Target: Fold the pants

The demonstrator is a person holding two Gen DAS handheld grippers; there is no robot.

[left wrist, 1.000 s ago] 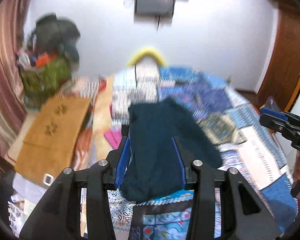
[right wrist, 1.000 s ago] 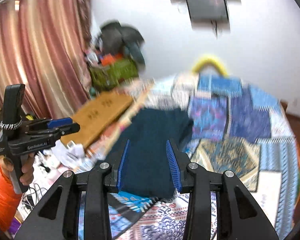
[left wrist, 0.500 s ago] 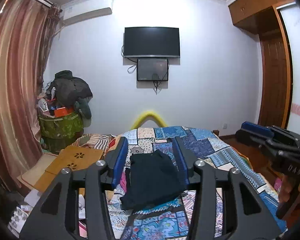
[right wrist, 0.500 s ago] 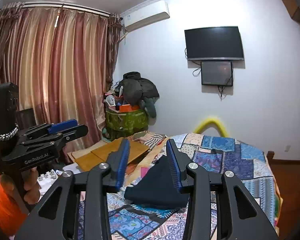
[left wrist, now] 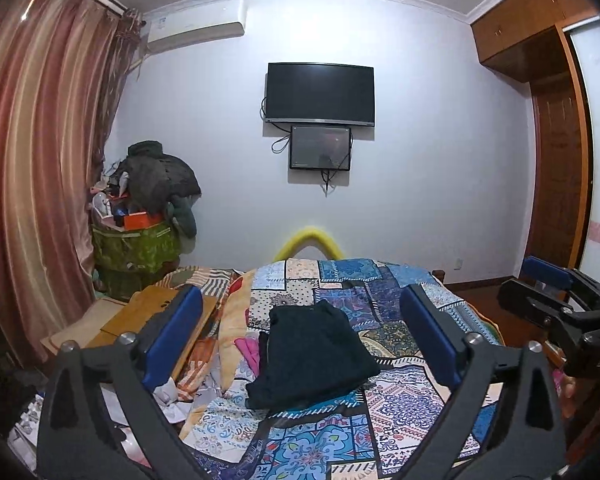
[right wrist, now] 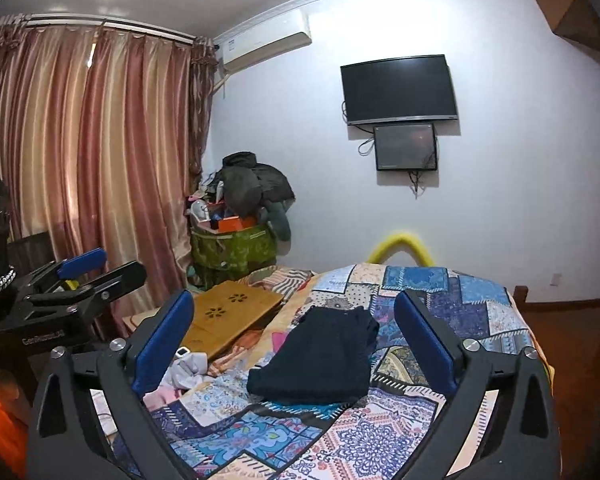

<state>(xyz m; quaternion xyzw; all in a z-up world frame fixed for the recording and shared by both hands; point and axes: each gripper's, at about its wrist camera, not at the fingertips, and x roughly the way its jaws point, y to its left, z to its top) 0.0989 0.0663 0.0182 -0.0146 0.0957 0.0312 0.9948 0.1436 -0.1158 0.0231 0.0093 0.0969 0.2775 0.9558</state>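
Left wrist view: left gripper (left wrist: 302, 342) held about level above the near end of the bed (left wrist: 420, 396), pointing toward the far wall; jaws opening, spread wide, nothing between the pads, blue pads (left wrist: 430, 340) clear of the cloth. Pants (left wrist: 314, 354) lying folded in a dark bundle on the patchwork cover, well ahead of the fingertips, untouched. At the right edge, right gripper (left wrist: 540, 288) seen from the side, held at similar height, a hand (left wrist: 568, 396) partly visible beneath it.

Right wrist view: right gripper (right wrist: 294, 336) likewise near level, jaws opening and wide apart, empty. Pants (right wrist: 320, 354) seen between the two pads but farther off, resting flat on the bed (right wrist: 480, 320). At the left edge, left gripper (right wrist: 100, 268) in profile, gripped from below by a hand (right wrist: 2, 380) in an orange sleeve (right wrist: 4, 436).

Green bag (left wrist: 136, 246) in the corner by the curtain (left wrist: 32, 168), stuffed full: an orange box (left wrist: 142, 220) and small clutter on top, dark clothes (left wrist: 158, 178) heaped over it. Wooden lap desk (right wrist: 228, 316) lying beside the bed. TV (left wrist: 320, 94) on the wall.
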